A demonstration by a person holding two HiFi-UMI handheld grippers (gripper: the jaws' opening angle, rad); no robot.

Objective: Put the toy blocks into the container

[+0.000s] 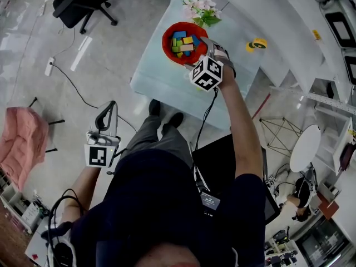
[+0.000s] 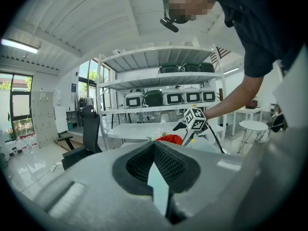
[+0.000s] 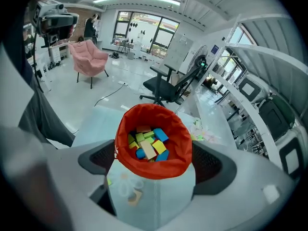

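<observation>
Right gripper [image 1: 214, 49]: jaws spread wide with nothing between the pads; held out at arm's length above the near rim of the container, seemingly the stance for letting a block fall in.
Right gripper, own view [image 3: 155, 163]: the two dark pads stand on either side of the red bag's mouth, well clear of the fabric.
Container [image 3: 180, 131]: soft red bag, mouth open and upright, standing on the table so that it can be loaded from above.
Toy blocks [image 3: 147, 143]: blue, yellow, green and tan pieces heaped loosely inside the container; none is in either gripper.
Table [image 1: 161, 88]: pale glassy top; no loose block can be made out on it from the head view, so the task looks near or at its end.
Faint shapes under the right gripper: block or print in the tabletop, cannot tell.
Flowers [image 1: 201, 7]: at the far table edge, just beyond the container.
Left gripper [image 1: 107, 111]: jaws closed together, empty, hanging low by the person's side and well apart from the table, seemingly idle.
Pink chair [image 1: 22, 143]: on the floor, far from the work.
</observation>
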